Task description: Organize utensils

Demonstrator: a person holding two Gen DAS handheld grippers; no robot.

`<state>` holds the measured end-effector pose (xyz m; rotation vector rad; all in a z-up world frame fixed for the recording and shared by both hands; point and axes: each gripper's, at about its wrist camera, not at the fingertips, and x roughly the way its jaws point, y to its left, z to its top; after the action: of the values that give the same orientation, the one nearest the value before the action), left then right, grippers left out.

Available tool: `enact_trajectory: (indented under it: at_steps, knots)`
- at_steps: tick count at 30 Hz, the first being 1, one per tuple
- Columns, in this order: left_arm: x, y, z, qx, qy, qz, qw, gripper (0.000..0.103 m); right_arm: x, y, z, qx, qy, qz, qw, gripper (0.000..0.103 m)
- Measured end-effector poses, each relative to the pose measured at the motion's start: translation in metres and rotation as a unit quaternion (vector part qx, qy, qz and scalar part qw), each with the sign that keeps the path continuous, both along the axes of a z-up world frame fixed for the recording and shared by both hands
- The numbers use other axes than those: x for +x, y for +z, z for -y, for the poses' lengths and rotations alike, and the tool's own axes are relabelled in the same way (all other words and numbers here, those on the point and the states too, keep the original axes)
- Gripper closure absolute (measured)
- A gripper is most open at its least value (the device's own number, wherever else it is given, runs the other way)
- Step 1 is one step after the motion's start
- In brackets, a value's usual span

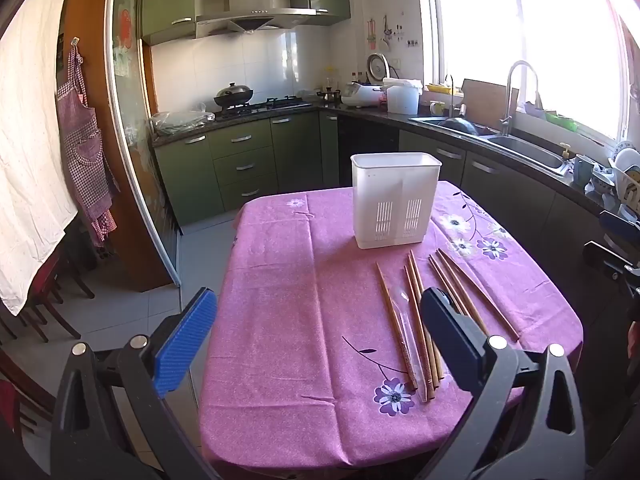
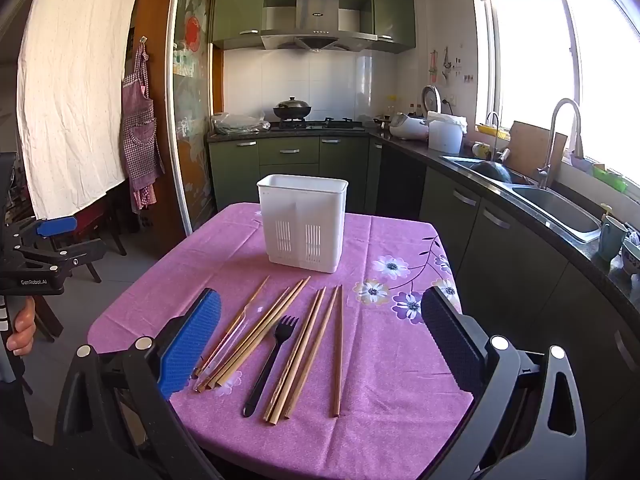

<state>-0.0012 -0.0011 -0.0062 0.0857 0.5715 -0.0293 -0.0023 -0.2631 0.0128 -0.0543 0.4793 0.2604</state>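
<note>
A white slotted utensil holder (image 1: 395, 199) (image 2: 303, 222) stands upright at the far middle of a table with a pink flowered cloth (image 1: 288, 312) (image 2: 392, 360). Several wooden chopsticks (image 1: 416, 320) (image 2: 304, 348) lie in front of it, with a black plastic fork (image 2: 272, 360) and a clear plastic utensil (image 2: 228, 344) among them. My left gripper (image 1: 320, 340) is open and empty above the table's near left. My right gripper (image 2: 320, 340) is open and empty above the utensils. The left gripper also shows in the right wrist view (image 2: 56, 240), held off the table's left side.
Green kitchen cabinets, a stove with a wok (image 2: 292, 110) and a sink with a tap (image 2: 560, 200) run behind and to the right of the table. A chair (image 1: 48, 300) and an apron (image 1: 86, 160) stand at the left. A grey tiled floor lies left of the table.
</note>
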Motion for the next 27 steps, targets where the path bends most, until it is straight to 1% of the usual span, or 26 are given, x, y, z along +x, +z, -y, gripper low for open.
enact_trajectory:
  at_steps: [27]
  knots:
    - [-0.0008, 0.0004, 0.0002, 0.001, -0.001, 0.000, 1.0000, 0.006, -0.0023, 0.0014, 0.0002, 0.004, 0.001, 0.001, 1.000, 0.004]
